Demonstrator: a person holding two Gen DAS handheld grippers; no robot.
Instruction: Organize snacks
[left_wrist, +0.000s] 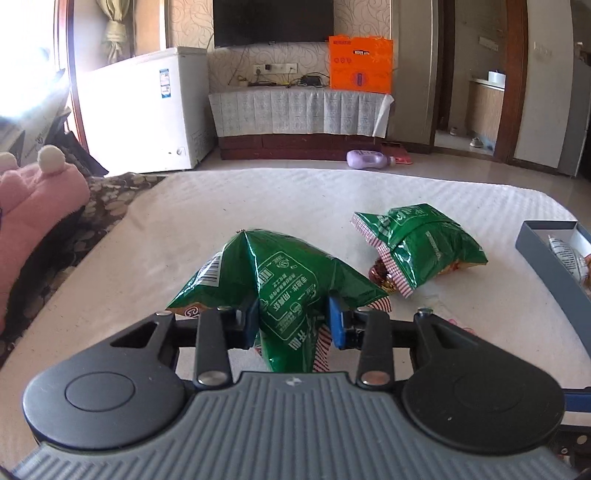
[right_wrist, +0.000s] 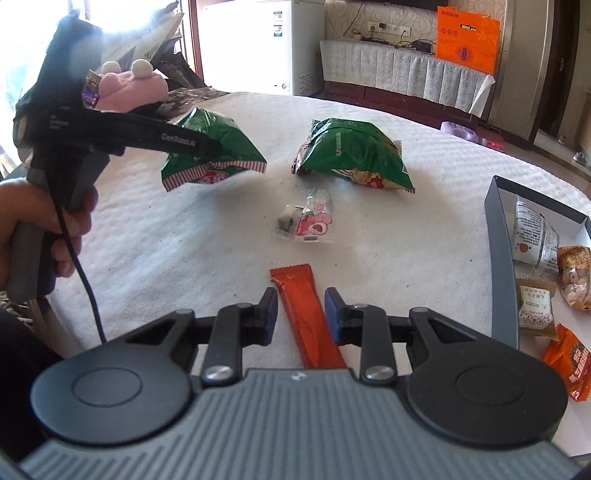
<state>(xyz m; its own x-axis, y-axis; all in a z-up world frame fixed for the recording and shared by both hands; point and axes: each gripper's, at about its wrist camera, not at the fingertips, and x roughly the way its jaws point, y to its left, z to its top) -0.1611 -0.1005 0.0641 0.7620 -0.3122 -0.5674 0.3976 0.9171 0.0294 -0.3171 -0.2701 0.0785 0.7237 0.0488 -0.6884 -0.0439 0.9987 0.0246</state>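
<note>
The left gripper (left_wrist: 291, 325) is clamped on a green snack bag (left_wrist: 280, 288), its two blue pads pressed into the crumpled foil from either side. In the right wrist view that bag (right_wrist: 214, 147) hangs clear of the white bedcover (right_wrist: 184, 236), lifted at about 10 o'clock, and the person's left hand (right_wrist: 40, 229) grips the tool's handle at 9 o'clock, wrist low, tool slanting up and forward.

The right gripper (right_wrist: 301, 314) sits low at 6 o'clock, level with the cover, jaws partly apart and holding nothing. An orange snack stick (right_wrist: 303, 314) lies flat on the cover in the gap between them; whether the pads touch it cannot be told.

A second green bag (right_wrist: 354, 158) rests on the cover at 12 o'clock, with a small clear candy packet (right_wrist: 306, 221) nearer. At 3 o'clock a grey box (right_wrist: 500, 258) holds several small wrapped snacks (right_wrist: 535, 236).
</note>
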